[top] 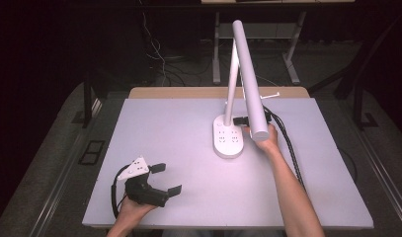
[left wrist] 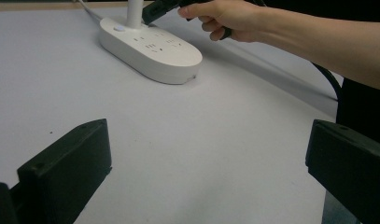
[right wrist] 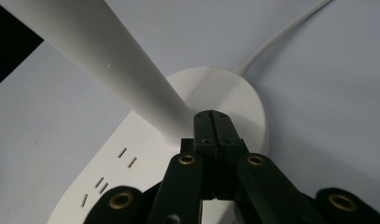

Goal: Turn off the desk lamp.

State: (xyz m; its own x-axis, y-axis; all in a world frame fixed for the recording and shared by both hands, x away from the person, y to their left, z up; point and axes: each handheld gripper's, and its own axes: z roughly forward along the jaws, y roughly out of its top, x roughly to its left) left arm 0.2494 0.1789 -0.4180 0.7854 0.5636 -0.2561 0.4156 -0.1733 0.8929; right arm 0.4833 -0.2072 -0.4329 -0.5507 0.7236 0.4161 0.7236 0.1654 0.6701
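A white desk lamp stands on the grey table top (top: 179, 128). Its oval base (top: 228, 143) has socket slots on top, a slim stem (top: 231, 84) rises from it, and a long tube head (top: 250, 79) slants over it. My right gripper (top: 239, 120) is shut with nothing between its jaws. Its tips (right wrist: 212, 116) lie over the base (right wrist: 234, 88), right beside the foot of the stem (right wrist: 108, 60). Whether they touch the base I cannot tell. My left gripper (top: 167, 178) rests open at the front left, jaws wide apart (left wrist: 206, 163), pointed at the base (left wrist: 155, 51).
A white power cord (right wrist: 281, 37) leaves the back of the base. The right gripper's black cable (top: 290, 148) trails along the table beside the person's forearm (top: 292, 192). Desk legs and loose wires stand on the floor behind the table.
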